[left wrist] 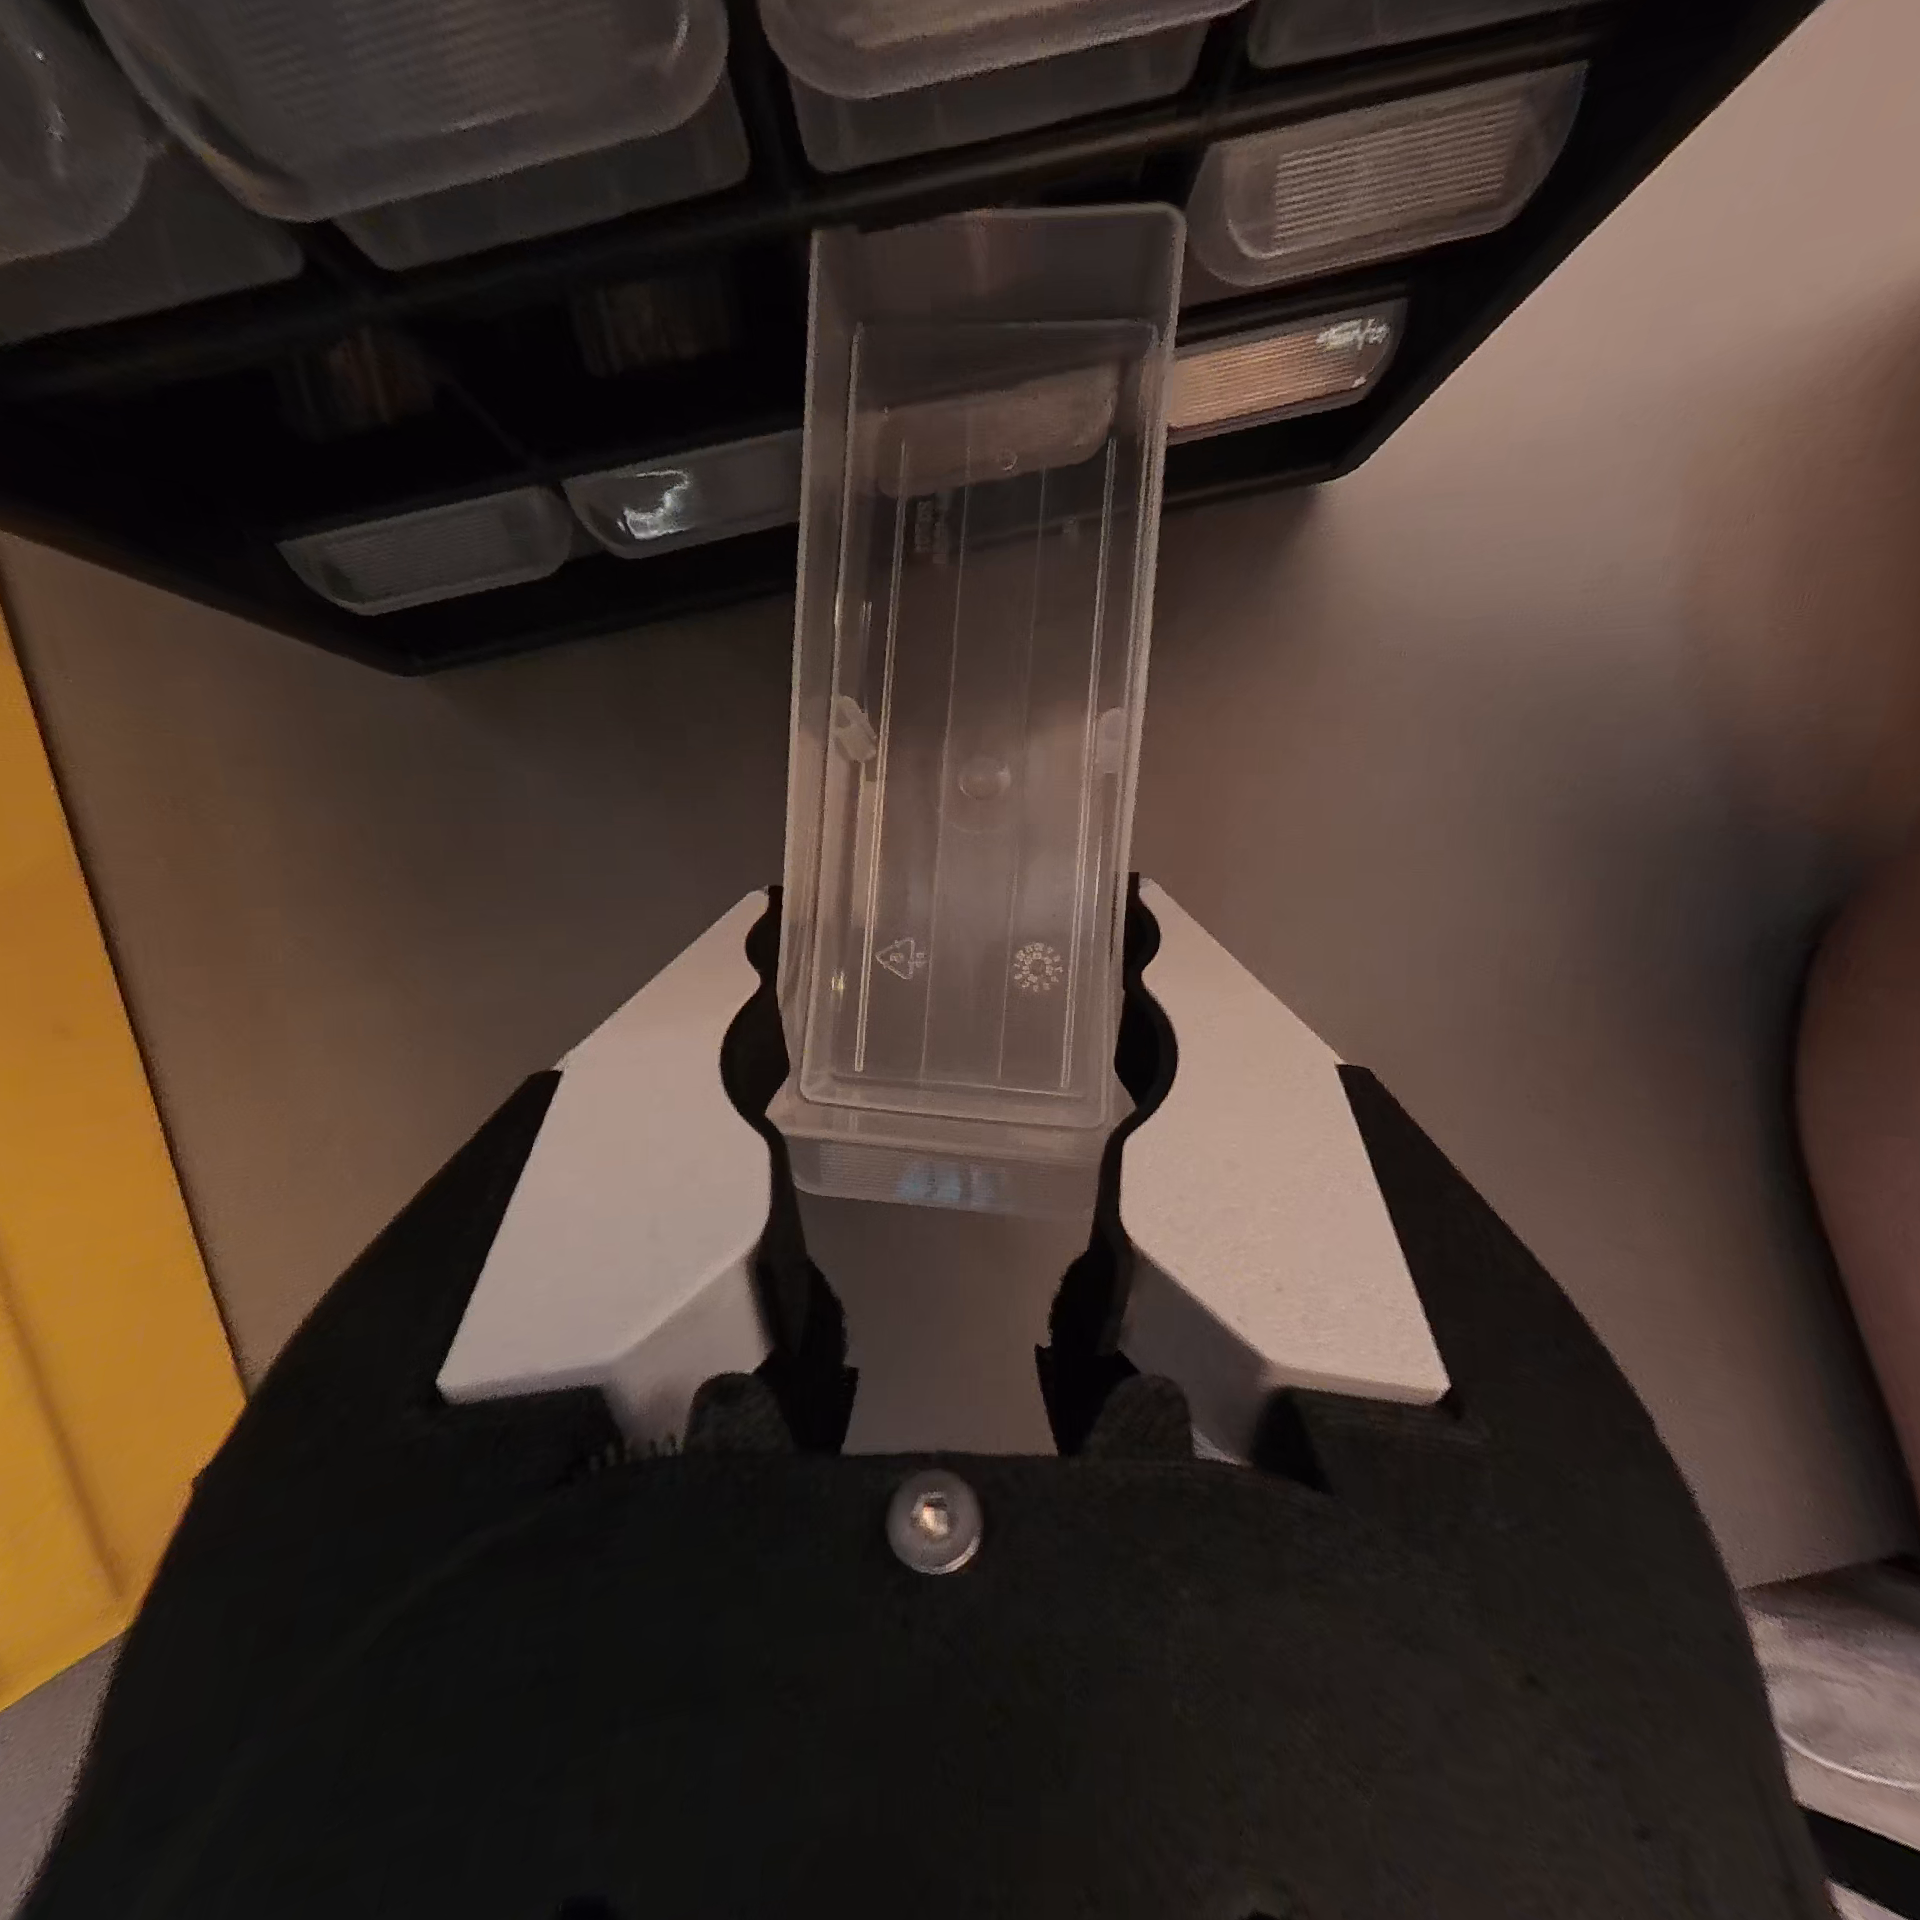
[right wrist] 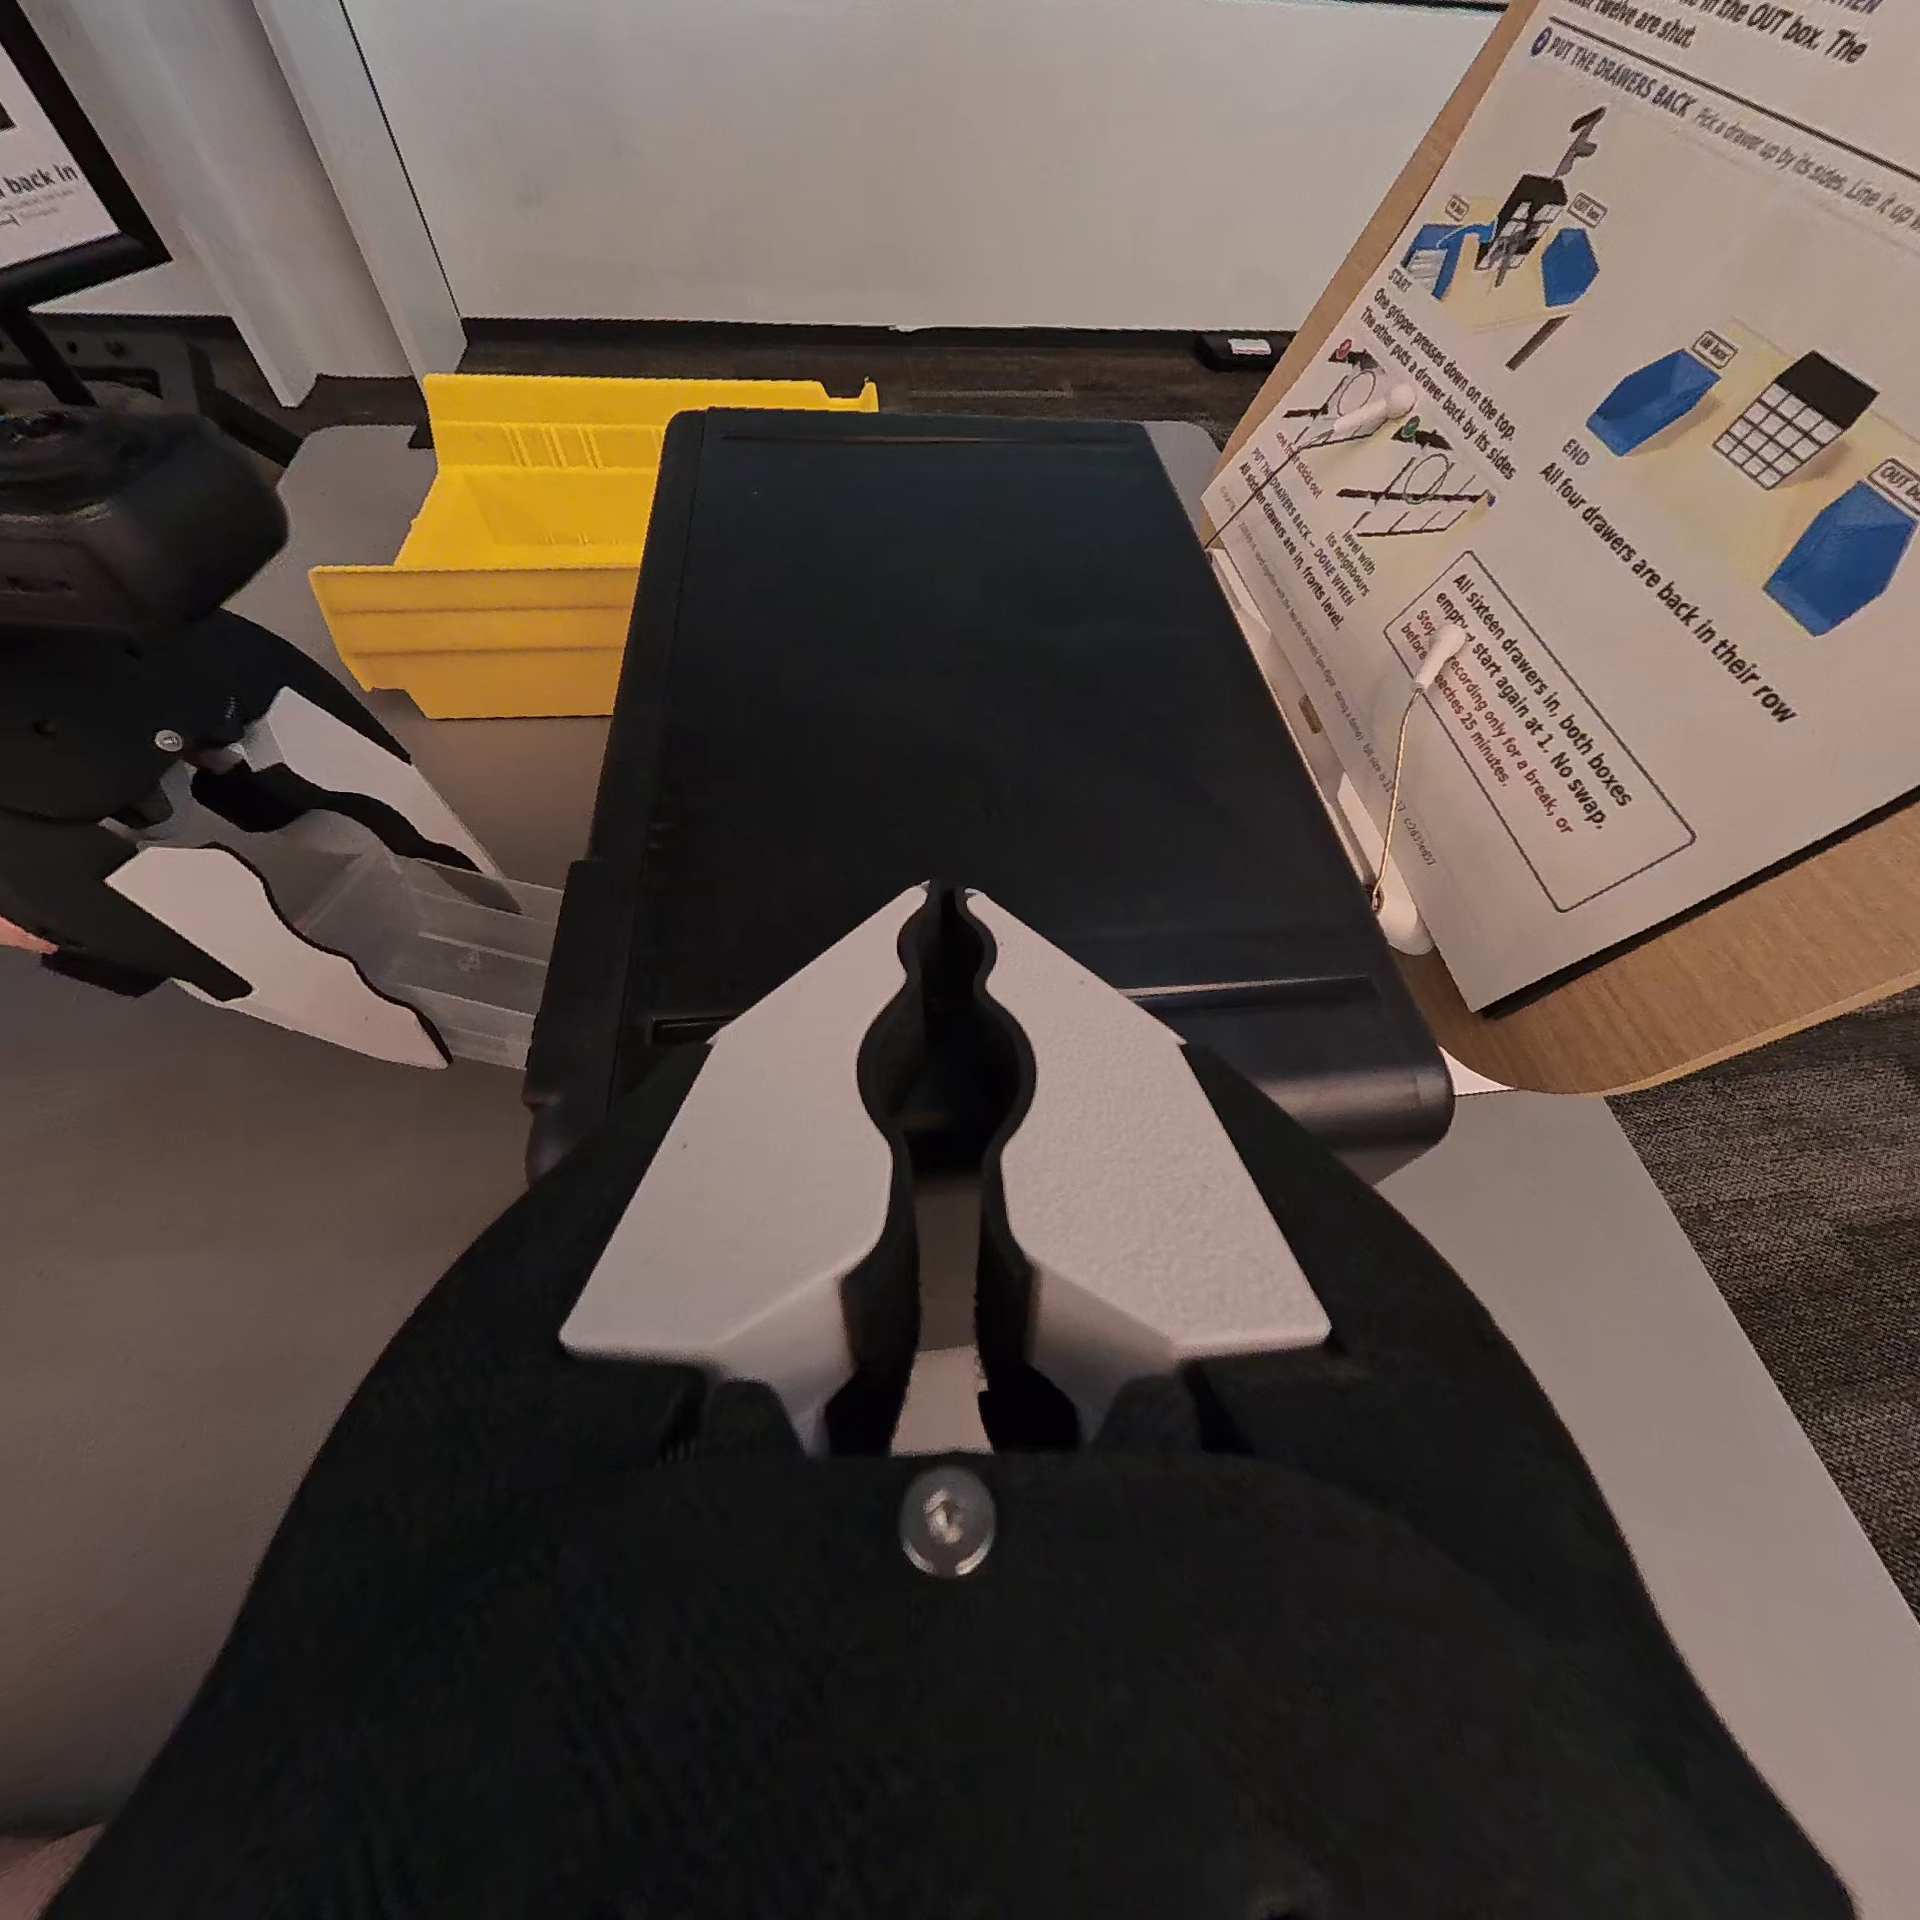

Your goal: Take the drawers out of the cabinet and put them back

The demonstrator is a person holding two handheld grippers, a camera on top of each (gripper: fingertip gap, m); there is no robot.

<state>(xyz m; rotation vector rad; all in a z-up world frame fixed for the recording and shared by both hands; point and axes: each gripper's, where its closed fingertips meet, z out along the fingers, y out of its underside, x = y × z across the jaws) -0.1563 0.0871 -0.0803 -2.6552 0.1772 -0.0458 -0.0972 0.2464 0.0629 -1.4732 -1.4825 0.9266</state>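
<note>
My left gripper [left wrist: 945, 914] is shut on a clear plastic drawer [left wrist: 977, 686], gripping its near end by the sides. The drawer's far end sits at the front of the black cabinet [left wrist: 1455, 343], at a slot in the lower rows, among other clear drawers [left wrist: 1382, 197]. My right gripper [right wrist: 943, 891] is shut and empty, its tips resting on or just above the cabinet's black top [right wrist: 935, 675]. In the right wrist view the left gripper [right wrist: 343, 935] shows at the left, holding the drawer [right wrist: 468, 956] against the cabinet's front.
A yellow bin [right wrist: 499, 561] stands on the grey table [right wrist: 208, 1247] behind the cabinet's left side. An instruction board [right wrist: 1621, 499] leans on a wooden stand at the right. A monitor [right wrist: 52, 156] is at the far left. Spacing between my two grippers at the tips: around 20 centimetres.
</note>
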